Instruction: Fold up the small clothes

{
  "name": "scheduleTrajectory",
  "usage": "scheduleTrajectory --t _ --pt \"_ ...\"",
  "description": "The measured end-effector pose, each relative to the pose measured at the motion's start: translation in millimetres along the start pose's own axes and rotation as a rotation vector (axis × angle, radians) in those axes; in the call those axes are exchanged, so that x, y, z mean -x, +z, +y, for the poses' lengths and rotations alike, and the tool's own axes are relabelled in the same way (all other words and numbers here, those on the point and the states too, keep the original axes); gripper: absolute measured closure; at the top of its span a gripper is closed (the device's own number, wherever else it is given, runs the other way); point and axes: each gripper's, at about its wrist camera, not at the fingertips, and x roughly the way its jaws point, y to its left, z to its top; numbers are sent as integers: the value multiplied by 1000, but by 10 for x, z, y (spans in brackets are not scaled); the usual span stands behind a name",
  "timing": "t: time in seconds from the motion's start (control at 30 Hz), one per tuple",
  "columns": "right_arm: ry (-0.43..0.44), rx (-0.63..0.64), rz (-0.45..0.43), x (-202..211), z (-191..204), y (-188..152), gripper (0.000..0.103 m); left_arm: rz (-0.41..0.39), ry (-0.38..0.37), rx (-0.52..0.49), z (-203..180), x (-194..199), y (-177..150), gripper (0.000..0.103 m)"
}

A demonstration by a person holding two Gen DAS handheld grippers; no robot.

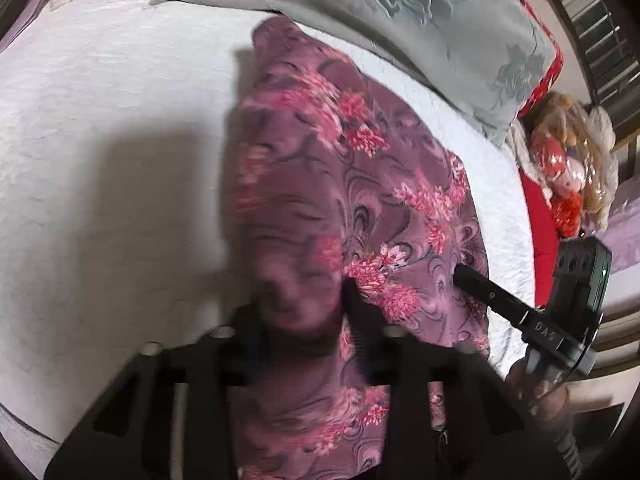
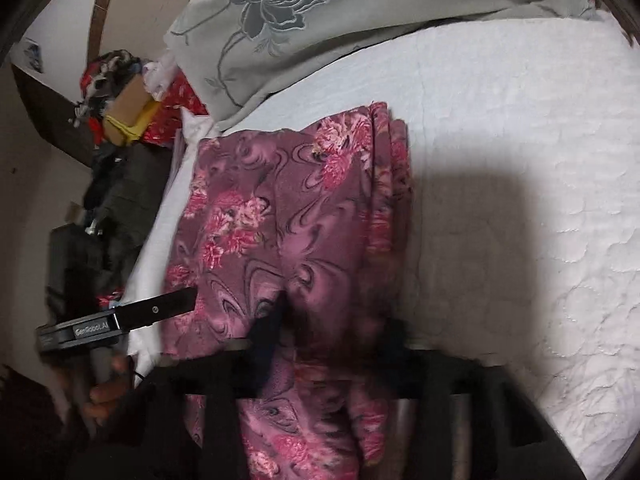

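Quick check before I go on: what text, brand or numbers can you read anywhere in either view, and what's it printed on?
"GenRobot.AI": on the body of the left tool, seen from the right wrist.
"DA" and more: raised letters on the right tool, seen from the left wrist; the rest is too blurred to read.
No text shows on the floral garment, the grey pillow or the white quilt.

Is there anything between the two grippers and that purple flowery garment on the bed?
Nothing visible. Both the left gripper and the right gripper already have the purple floral garment between their fingers, on the white quilt.
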Motion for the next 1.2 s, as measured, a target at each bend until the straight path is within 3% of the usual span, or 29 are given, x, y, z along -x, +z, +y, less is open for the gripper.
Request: scheduleTrajectory --t 0.13,0.4,0.53,0.67,0.8,0.87,0.93,1.0,1.07,1.2 --pt "-36 58 -45 143 211 -30 83 -19 -19 20 82 135 10 84" --pt "22 81 -81 267 582 48 88 -93 -20 41 216 559 41 84" --pt "26 90 -79 191 719 55 88 -89 4 45 320 556 92 84" --pt "-13 80 -45 -31 690 23 88 -35 42 80 514 321 92 81" --pt "-95 82 -2 -289 550 -4 86 -31 20 118 668 200 97 67" --pt "-129 109 11 -333 511 -5 77 -36 40 95 669 208 98 58" --pt "-158 142 16 -324 469 26 67 -46 86 66 667 210 99 41" --pt "-167 165 25 -295 433 42 62 -52 100 57 713 192 87 35" --pt "-190 191 35 -237 369 49 56 -50 87 79 786 203 60 33" --pt "-242 200 72 -81 297 33 54 -51 89 150 872 347 -19 34"
